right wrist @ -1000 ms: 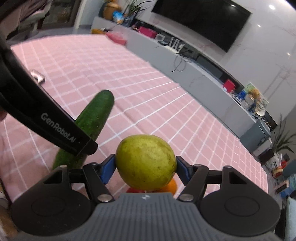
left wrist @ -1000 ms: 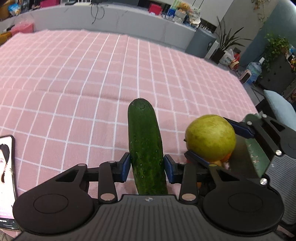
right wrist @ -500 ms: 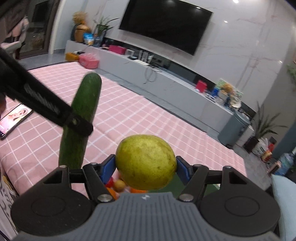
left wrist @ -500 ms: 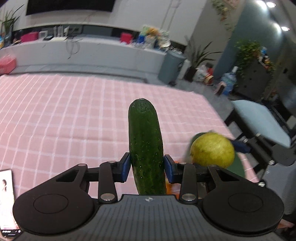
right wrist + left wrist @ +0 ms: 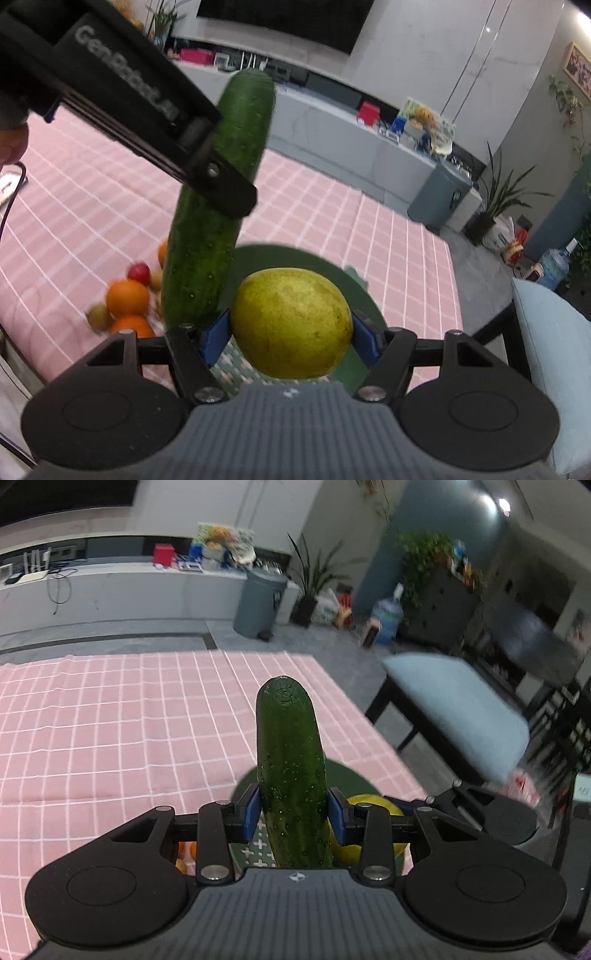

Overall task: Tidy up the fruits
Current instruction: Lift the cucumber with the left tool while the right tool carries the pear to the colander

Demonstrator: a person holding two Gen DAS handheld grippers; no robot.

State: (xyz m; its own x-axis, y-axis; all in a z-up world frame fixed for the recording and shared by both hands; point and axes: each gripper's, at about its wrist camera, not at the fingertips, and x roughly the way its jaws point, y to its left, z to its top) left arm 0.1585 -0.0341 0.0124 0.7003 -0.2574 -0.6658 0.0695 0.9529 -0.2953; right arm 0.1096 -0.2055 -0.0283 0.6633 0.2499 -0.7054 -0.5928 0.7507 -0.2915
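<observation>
The cucumber [image 5: 291, 775] stands upright, clamped low on its length between the blue pads of your left hand-held gripper [image 5: 291, 814]. The yellow-green pear [image 5: 291, 323] is pinched at its widest part by your right hand-held gripper [image 5: 291, 334]. Both hang over the dark green round plate [image 5: 354, 291] near the tabletop's [image 5: 110, 738] far right corner. This looks like the carry step. Next, lower each piece onto the plate and part the pads. The oranges [image 5: 127, 297] and small fruits wait beside the plate.
</observation>
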